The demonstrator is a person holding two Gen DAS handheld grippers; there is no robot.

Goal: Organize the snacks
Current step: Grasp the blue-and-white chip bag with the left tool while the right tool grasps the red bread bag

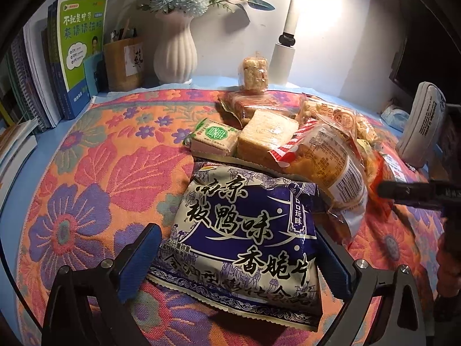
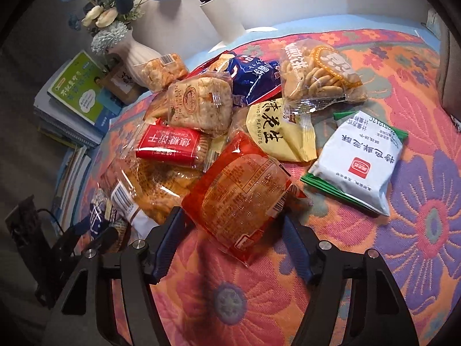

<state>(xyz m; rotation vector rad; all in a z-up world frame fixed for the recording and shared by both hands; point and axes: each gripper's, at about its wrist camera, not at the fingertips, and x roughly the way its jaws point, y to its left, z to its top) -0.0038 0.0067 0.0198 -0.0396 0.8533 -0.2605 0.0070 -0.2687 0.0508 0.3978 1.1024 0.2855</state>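
A blue-and-white crisp bag [image 1: 245, 236] sits deep between the jaws of my left gripper [image 1: 242, 256], whose blue pads press its two sides. My left gripper [image 2: 98, 230] also shows at the lower left of the right wrist view, with a corner of that bag in it. A red see-through cake packet [image 2: 239, 193] lies on the flowered cloth [image 2: 417, 230], and my right gripper [image 2: 230, 225] has its pads against the packet's sides. Behind is a heap of snacks: a bread loaf [image 1: 325, 161], caramel biscuits [image 2: 170, 147], peanuts [image 2: 276, 138], and a white-and-green pastry bag [image 2: 360, 161] lying apart.
A white vase with flowers [image 1: 175, 54], a wooden pen holder [image 1: 124, 63] and upright books [image 1: 77, 54] line the back left. A lamp post [image 1: 288, 28] stands behind the heap. A grey pencil case [image 1: 423, 121] leans at the right. Bare cloth [image 1: 100, 173] lies left of the snacks.
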